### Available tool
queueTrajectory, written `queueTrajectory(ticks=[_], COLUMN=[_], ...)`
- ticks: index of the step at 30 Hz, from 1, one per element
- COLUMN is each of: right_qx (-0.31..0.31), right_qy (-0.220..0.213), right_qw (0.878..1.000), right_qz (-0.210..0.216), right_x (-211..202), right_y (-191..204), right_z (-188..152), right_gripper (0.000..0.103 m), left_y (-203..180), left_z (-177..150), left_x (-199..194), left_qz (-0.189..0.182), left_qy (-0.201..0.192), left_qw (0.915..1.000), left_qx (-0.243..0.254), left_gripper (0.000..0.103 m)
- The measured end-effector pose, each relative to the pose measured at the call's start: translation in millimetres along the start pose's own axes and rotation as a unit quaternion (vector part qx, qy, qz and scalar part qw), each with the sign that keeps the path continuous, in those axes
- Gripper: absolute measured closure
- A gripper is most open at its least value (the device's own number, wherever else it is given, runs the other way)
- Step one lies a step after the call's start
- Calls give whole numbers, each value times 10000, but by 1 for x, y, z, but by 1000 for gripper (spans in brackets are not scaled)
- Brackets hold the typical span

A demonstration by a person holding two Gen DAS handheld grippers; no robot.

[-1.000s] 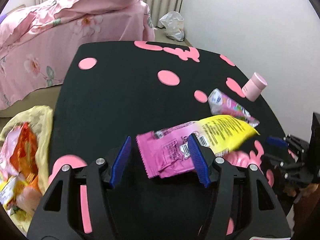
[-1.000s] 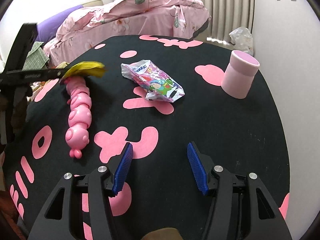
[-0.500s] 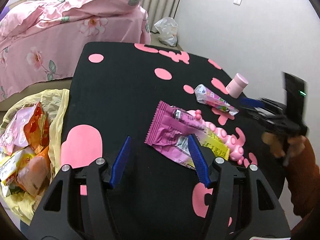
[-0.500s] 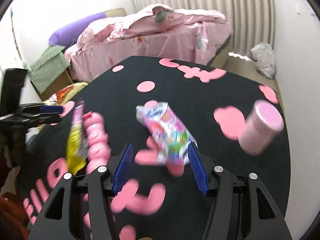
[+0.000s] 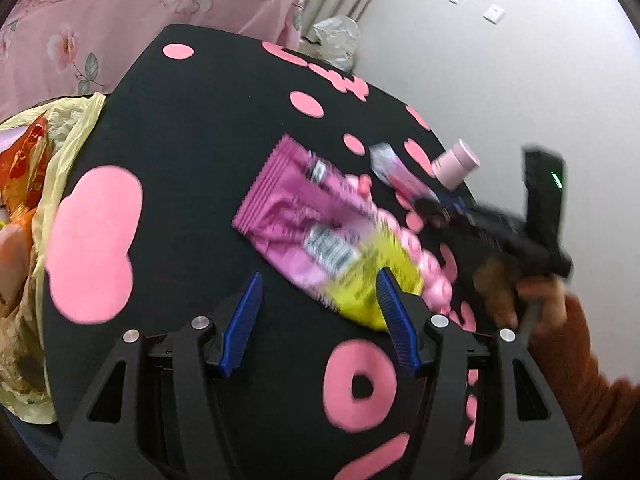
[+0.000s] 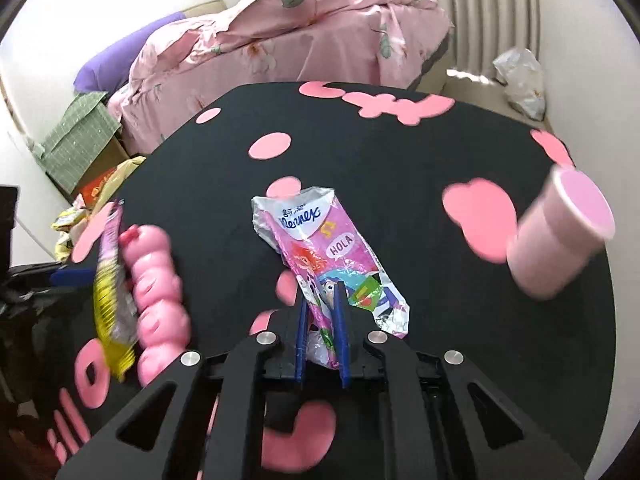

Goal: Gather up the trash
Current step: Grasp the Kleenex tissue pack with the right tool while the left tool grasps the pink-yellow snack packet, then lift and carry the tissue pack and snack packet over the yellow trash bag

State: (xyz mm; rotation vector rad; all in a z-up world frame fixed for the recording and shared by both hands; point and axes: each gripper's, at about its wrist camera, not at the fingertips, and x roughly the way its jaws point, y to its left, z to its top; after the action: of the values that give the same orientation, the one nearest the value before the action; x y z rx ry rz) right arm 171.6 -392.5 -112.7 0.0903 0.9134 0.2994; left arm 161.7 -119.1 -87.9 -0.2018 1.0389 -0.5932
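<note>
We see a Kleenex tissue packet [image 6: 320,248], pink with cartoon print and a crumpled white top, lying lengthwise at frame centre on the black cloth, its lower end pinched. We see a magenta-and-yellow snack wrapper [image 5: 320,232], flat and slightly creased, at centre of the left view, partly over a pink toy.

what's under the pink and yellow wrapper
A pink caterpillar toy: its beaded body pokes out from beneath the pink and yellow wrapper. The covered segments cannot be seen.
</note>
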Motion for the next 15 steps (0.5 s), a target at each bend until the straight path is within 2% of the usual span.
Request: queueTrajectory(ticks=[4, 6, 8, 11, 15], right_qx=[-11, 78, 233, 453, 715], right_qy=[-247, -310, -367, -542, -671], right_qw=[9982, 9977, 9969, 9951, 9937], right_qz=[-542, -604, -649, -686, -550], right_x=[-25, -31, -35, -43, -53], right_y=[9, 10, 10, 8, 6], right_z=[-25, -34, -41, -47, -50], right_gripper=[92, 92, 92, 92, 92], left_y=[-7, -16, -26, -41, -38], left_z=[12, 14, 11, 4, -4], left_x=[7, 14, 23, 26, 22], left_qz=[-76, -119, 24, 512, 593], left_qy=[-172, -191, -176, -232, -82], left_qw=[9995, 9993, 9996, 9984, 9982], left_qx=[-271, -301, -228, 86, 1], left_gripper=[42, 41, 41, 41, 41])
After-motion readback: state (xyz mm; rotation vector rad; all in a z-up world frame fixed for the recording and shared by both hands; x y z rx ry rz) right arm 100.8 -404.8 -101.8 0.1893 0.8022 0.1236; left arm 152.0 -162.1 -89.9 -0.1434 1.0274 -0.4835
